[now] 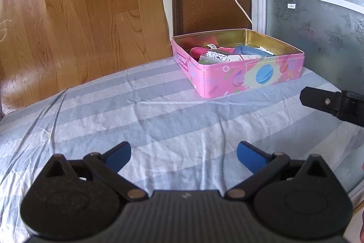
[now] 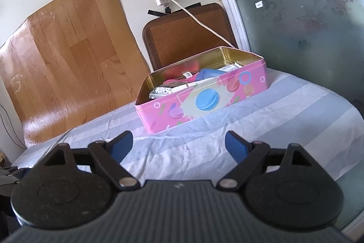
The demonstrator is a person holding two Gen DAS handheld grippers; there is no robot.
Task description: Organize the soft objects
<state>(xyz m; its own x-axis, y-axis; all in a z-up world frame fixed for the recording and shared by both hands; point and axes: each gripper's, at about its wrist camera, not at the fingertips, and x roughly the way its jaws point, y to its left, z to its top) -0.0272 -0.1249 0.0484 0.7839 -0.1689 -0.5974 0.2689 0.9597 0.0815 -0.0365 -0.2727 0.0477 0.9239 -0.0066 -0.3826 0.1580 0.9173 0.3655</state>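
A pink tin box [image 1: 250, 79] with macaron prints stands open on the striped bed sheet [image 1: 136, 120], also in the right wrist view [image 2: 204, 104]. Inside lie a pink fuzzy cloth [image 1: 200, 51], a pack of white cotton swabs [image 1: 216, 55], a blue pouch [image 1: 248, 50] and some paper packets. My left gripper [image 1: 183, 155] is open and empty, low over the sheet in front of the box. My right gripper [image 2: 178, 145] is open and empty, just short of the box; its side shows at the right edge of the left wrist view [image 1: 334, 101].
A brown woven mat [image 1: 211, 8] leans on the wall behind the box. A wood-pattern sheet [image 1: 79, 15] covers the wall at left. A power strip and white cable [image 2: 182, 6] hang above. A frosted glass door [image 1: 318, 26] stands at right.
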